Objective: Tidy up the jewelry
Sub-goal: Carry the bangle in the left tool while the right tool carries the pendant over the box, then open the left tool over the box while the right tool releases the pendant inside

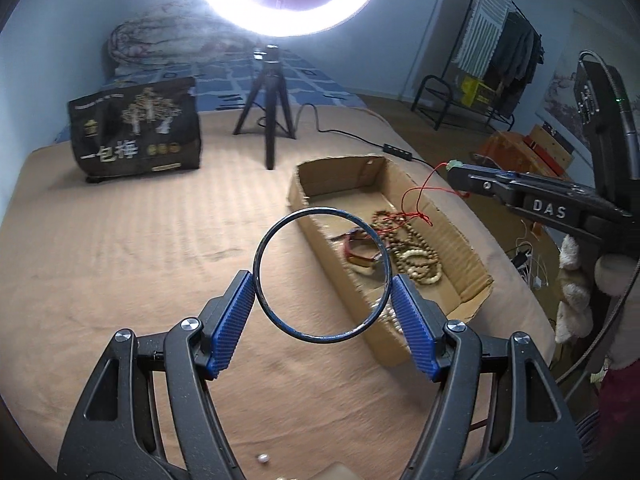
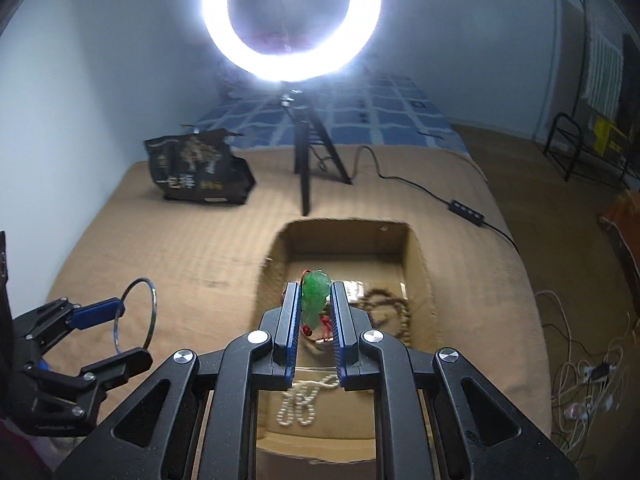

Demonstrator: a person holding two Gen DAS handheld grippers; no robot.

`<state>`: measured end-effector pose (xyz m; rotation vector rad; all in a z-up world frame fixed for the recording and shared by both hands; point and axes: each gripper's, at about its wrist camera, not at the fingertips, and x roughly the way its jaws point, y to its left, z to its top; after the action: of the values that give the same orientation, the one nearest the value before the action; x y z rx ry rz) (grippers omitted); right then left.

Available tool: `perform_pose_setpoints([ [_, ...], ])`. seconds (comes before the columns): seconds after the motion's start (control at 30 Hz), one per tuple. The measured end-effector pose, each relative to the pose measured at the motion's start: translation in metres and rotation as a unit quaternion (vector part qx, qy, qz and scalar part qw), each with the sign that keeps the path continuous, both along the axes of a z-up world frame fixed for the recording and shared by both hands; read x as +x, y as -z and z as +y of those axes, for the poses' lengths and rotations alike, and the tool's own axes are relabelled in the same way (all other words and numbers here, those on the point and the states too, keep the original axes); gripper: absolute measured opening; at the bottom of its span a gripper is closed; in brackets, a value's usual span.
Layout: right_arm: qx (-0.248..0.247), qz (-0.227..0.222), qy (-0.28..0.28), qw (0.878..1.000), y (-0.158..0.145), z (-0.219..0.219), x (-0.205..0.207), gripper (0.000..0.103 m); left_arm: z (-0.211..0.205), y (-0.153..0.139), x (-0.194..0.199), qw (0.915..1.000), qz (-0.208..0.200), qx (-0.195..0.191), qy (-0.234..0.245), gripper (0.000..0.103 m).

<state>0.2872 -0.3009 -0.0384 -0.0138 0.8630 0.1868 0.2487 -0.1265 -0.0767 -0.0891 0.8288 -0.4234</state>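
A bright ring light (image 2: 290,20) stands on a black tripod (image 2: 306,148) on the tan bedcover (image 1: 120,260). Far behind lies a blue checked blanket (image 2: 392,116). The walls (image 2: 100,60) are pale; a clothes rack (image 1: 500,52) stands at the right

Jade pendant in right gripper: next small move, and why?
Probably lower it a little and open. The right gripper is shut on the jade pendant, which already hangs over the open box, above the beads and pearls; its red cord trails into the box. The left gripper, holding the bangle, sits off to the side.
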Motion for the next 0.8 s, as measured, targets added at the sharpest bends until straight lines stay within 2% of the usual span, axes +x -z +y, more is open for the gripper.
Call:
perform_pose_setpoints([
  [0.47, 0.013, 0.032, 0.027, 0.999, 0.03, -0.032, 0.022, 0.013, -0.069, 0.021, 0.016, 0.9988, 0.023, -0.003, 0.043, 0.072],
  [0.8, 0.019, 0.044, 0.037, 0.998, 0.041, -0.042, 0.029, 0.014, -0.086, 0.033, 0.022, 0.9976, 0.039, -0.004, 0.057, 0.072],
])
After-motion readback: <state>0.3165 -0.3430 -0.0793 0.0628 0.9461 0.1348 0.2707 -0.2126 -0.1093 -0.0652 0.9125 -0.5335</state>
